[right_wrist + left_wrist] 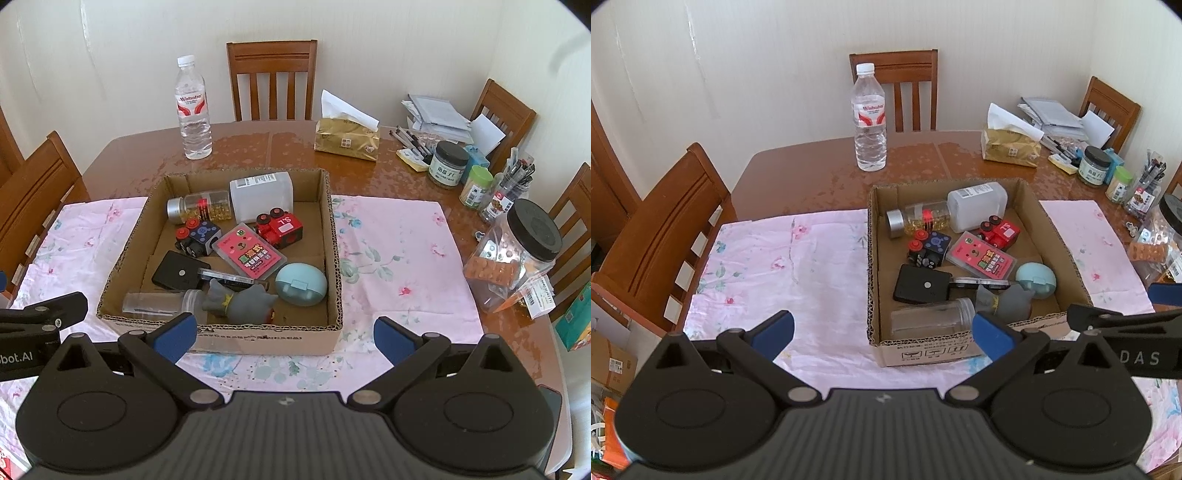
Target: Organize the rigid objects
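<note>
A shallow cardboard box [334, 236] [873, 258] sits on a pink floral cloth. Inside lie a white plastic bottle [260, 195], a jar of yellow capsules [201, 209], a red toy truck [282, 229], a black-and-blue cube toy [199, 238], a pink card case [251, 256], a black case [179, 275], a clear jar [162, 301], a grey toy figure [240, 301] and a pale blue egg-shaped case [301, 284]. My left gripper [882, 334] is open before the box's near-left corner. My right gripper [284, 334] is open before the box's near wall. Both hold nothing.
A water bottle [192, 107] stands behind the box on the wooden table [258, 147]. A tissue pack [347, 142], papers, pens, small jars [448, 166] and a large clear jar with a black lid [517, 254] crowd the right side. Wooden chairs [271, 79] surround the table.
</note>
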{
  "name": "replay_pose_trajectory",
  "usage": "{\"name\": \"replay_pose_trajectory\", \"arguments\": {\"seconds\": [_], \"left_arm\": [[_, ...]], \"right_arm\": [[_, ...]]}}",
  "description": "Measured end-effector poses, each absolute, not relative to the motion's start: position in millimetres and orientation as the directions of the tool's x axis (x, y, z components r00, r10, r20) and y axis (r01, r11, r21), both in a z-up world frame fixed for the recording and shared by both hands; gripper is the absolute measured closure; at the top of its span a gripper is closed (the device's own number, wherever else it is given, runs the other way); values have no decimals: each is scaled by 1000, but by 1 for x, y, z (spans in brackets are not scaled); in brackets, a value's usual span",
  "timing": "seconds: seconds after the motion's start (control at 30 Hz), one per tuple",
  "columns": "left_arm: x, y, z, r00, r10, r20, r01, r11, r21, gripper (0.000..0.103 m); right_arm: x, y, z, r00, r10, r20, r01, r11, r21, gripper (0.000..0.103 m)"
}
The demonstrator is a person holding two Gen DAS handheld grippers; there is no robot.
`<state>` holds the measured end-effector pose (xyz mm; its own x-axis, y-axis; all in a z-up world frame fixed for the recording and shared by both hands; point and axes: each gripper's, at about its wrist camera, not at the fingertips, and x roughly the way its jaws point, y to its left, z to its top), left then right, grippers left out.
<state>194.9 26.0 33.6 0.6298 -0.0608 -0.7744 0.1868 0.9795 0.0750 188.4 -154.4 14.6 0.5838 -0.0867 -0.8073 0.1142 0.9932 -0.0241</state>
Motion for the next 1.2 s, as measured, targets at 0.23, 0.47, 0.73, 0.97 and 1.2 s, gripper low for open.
{"name": "replay_pose_trajectory", "arguments": {"seconds": [0.23, 0.47, 0.73, 0.97, 1.2], "left_arm": [[196, 25, 33, 629, -64, -774, 190, 979, 73, 1], [196, 25, 33, 630, -62, -774, 189, 979, 75, 1], [198, 25, 33, 629, -55, -775, 182, 980, 78, 1], [198, 25, 32, 628, -50, -777, 180, 980, 82, 1], [199, 25, 30, 624, -42, -780, 172, 982, 84, 1]], "right_arm": [[189, -154, 14, 583, -92, -807, 114, 993, -31, 0], [190, -154, 14, 583, -92, -807, 115, 993, -30, 0], [192, -155, 14, 584, -92, -806, 114, 993, -31, 0], [194, -155, 15, 588, -89, -804, 109, 994, -31, 0], [195, -156, 15, 587, -83, -805, 101, 994, -29, 0]]}}
